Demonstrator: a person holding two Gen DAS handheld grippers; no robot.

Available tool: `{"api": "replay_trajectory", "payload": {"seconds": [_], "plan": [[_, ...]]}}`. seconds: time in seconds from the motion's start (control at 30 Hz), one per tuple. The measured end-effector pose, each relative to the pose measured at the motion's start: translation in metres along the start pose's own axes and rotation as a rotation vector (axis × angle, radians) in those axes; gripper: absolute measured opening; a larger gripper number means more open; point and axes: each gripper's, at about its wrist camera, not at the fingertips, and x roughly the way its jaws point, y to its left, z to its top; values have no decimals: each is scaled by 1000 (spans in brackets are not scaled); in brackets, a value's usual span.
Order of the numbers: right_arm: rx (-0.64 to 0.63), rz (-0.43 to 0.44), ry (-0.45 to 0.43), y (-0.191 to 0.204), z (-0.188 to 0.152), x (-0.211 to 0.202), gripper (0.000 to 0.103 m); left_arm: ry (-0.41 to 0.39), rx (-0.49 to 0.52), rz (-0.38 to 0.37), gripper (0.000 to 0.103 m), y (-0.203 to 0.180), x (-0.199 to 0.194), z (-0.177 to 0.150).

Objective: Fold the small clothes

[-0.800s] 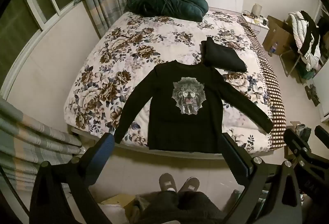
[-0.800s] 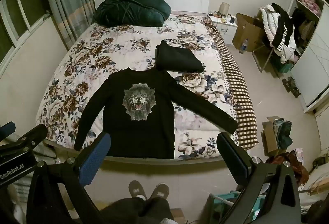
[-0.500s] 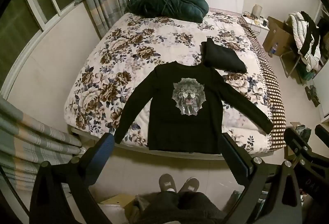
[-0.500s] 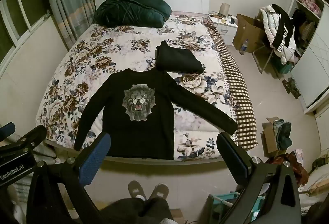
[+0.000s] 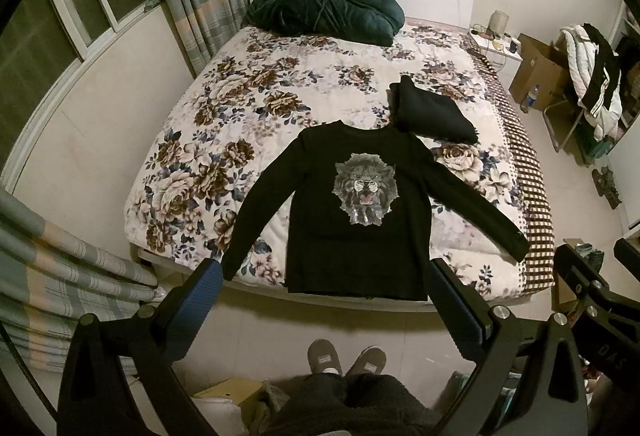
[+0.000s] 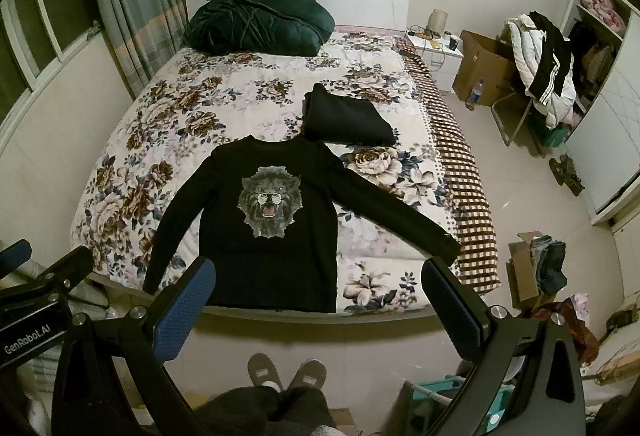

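On the quilted floral bed (image 5: 240,124), flat black sweater (image 5: 352,236); both grippers released, empty

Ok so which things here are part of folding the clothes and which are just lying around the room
Part of the job:
- black lion-print sweater, spread flat on the bed
- folded black garment behind it
- left hand-held gripper and right hand-held gripper, both open and empty

Just lying about:
- dark green duvet at the headboard
- jackets on the chair
- cardboard box
- water bottle
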Motion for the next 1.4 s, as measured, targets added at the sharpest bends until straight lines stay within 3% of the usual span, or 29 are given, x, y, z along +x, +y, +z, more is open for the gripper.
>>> {"api": "replay_trajectory", "payload": {"seconds": [1.4], "plan": [[0,-1,-1,-1,0,-4,103,-11,-2,-1,103,-7,-7,8]]}}
